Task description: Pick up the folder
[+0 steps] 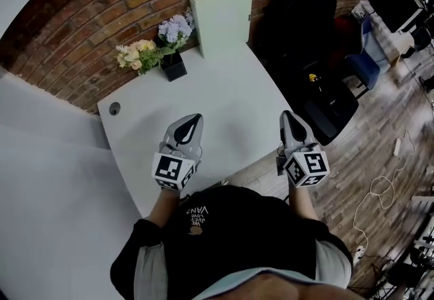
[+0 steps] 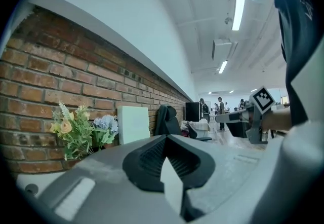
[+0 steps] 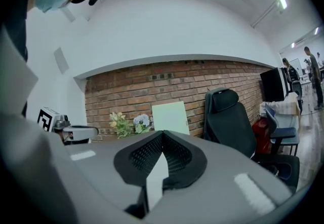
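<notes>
A pale green folder (image 1: 222, 15) stands upright against the brick wall at the far edge of the white table (image 1: 230, 98). It also shows as the folder (image 2: 133, 123) in the left gripper view and the folder (image 3: 170, 116) in the right gripper view. My left gripper (image 1: 196, 119) hovers over the near part of the table, jaws shut and empty. My right gripper (image 1: 287, 115) hangs at the table's near right corner, also shut with nothing in it. Both point toward the wall, well short of the folder.
A black pot of flowers (image 1: 166, 51) stands left of the folder by the wall. A black office chair (image 1: 308, 27) is right of the table. A round cable hole (image 1: 114, 108) sits at the table's left edge. Cables (image 1: 383, 190) lie on the wooden floor.
</notes>
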`<action>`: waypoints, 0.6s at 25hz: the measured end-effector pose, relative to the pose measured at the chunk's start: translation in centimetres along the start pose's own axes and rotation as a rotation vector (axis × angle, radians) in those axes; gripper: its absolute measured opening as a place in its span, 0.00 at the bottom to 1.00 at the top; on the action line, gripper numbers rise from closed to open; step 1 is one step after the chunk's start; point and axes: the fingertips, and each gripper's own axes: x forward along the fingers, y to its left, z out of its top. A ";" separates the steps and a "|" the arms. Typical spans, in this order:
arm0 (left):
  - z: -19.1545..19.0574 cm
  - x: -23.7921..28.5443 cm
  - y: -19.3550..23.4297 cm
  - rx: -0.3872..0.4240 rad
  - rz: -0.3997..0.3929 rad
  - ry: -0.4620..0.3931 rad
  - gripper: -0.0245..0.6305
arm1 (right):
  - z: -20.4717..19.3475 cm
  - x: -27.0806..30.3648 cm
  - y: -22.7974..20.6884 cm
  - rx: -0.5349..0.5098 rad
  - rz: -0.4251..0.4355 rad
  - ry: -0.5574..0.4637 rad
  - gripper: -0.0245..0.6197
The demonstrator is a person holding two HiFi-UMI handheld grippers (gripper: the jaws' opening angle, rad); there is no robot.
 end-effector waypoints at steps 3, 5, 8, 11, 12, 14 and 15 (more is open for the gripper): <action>-0.4 0.2 1.5 -0.016 0.003 -0.001 0.04 | -0.2 1.7 0.4 -0.001 0.003 0.003 0.04; -0.8 0.3 2.0 -0.028 0.009 0.002 0.04 | -0.3 2.4 0.6 -0.003 0.007 0.013 0.04; -1.2 0.6 2.3 -0.050 0.015 0.009 0.04 | -0.3 3.4 0.5 -0.008 0.016 0.025 0.04; -1.7 0.8 3.1 -0.058 0.034 0.025 0.04 | -0.4 4.4 0.1 -0.005 0.020 0.038 0.04; -1.8 0.9 3.4 -0.059 0.044 0.028 0.04 | -0.4 4.8 -0.1 -0.005 0.023 0.041 0.04; -1.9 1.2 3.9 -0.056 0.067 0.034 0.04 | -0.4 5.7 -0.5 -0.006 0.037 0.045 0.04; -2.0 1.3 4.1 -0.055 0.081 0.037 0.04 | -0.4 6.2 -0.7 -0.007 0.047 0.046 0.04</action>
